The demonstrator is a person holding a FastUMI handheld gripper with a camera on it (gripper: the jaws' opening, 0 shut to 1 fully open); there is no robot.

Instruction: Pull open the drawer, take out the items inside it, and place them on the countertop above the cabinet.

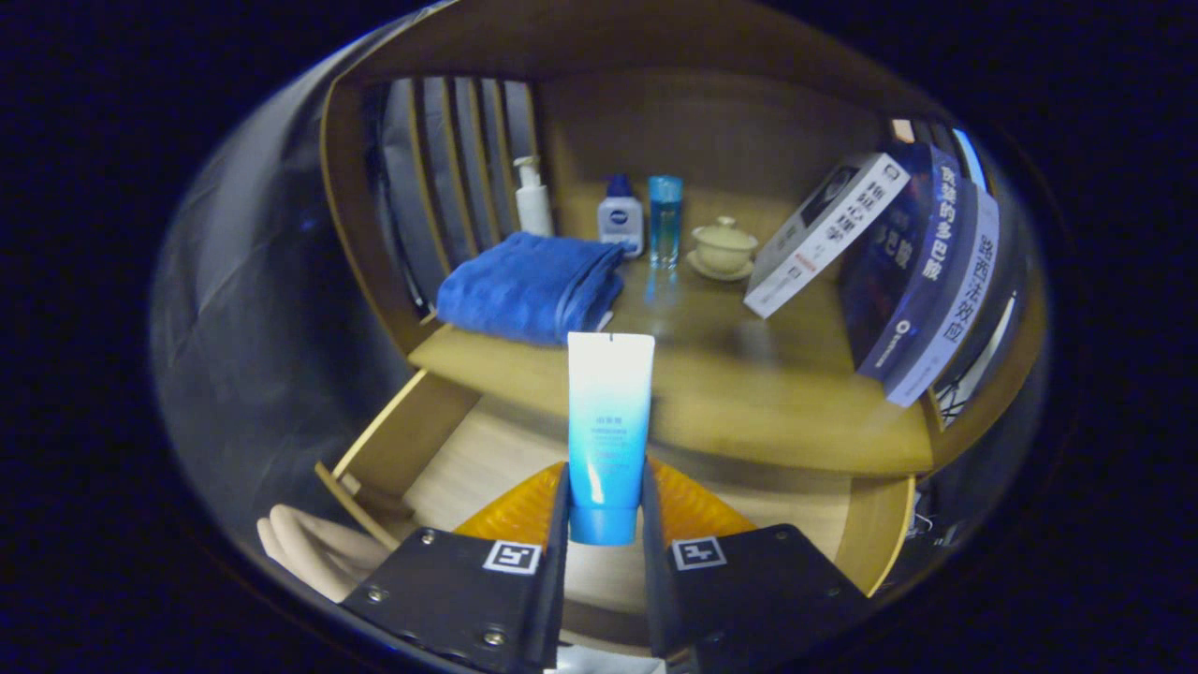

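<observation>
While the hand-held gripper [606, 510] squeezes one smooth plastic tube [608, 421] upright between both fingers, the open wooden drawer [440, 449] sits below. Beyond, on the bench [749, 393]: one folded blue towel [529, 285], three bottles [620, 217], one lidded ceramic cup [723, 245], three leaning books [922, 271].

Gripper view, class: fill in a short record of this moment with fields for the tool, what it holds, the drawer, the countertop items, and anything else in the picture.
tool: tool, fingers shut on the tube
held item: tube, upright, cap down between the fingers
drawer: drawer pulled open below the tool
countertop: countertop bears a towel, pump bottle, small bottle, clear blue bottle, lidded cup on a saucer, leaning books
other: hand beside the drawer's corner
</observation>
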